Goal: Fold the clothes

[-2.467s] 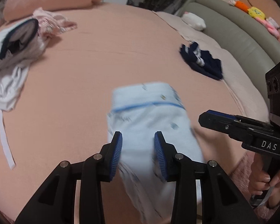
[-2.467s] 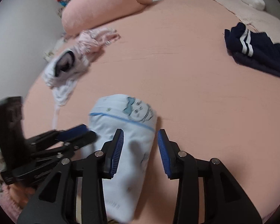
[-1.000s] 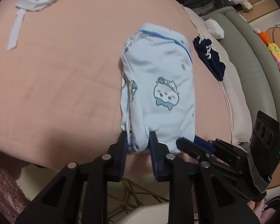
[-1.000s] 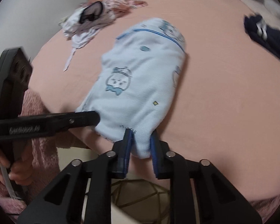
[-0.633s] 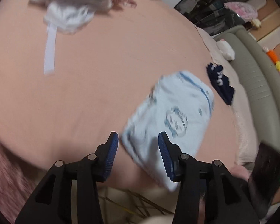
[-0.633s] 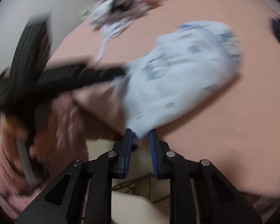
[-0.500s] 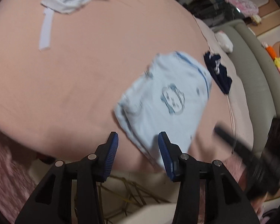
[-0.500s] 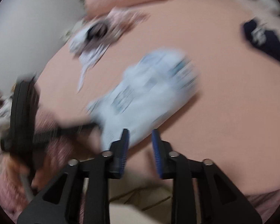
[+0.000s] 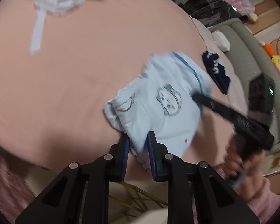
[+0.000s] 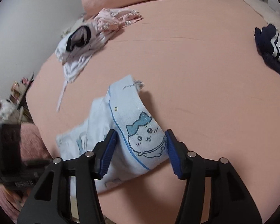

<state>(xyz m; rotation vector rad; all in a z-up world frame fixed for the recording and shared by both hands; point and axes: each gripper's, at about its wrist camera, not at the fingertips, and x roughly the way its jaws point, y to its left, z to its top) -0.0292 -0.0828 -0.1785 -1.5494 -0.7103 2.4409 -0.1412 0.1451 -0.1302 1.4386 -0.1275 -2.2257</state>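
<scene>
Pale-blue folded cotton garment with cartoon cat prints [image 9: 158, 104] lies on the pink bed sheet [image 9: 74, 78]. Your left gripper [image 9: 138, 145], just closed, pinches its near corner. Your right gripper [image 10: 140, 145], just opened, straddles its folded end, pads apart.

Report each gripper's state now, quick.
Left gripper: jaws have just been closing, now shut on the near edge of the light blue garment.
Right gripper: jaws have just been opening, open astride the garment's folded end.
</scene>
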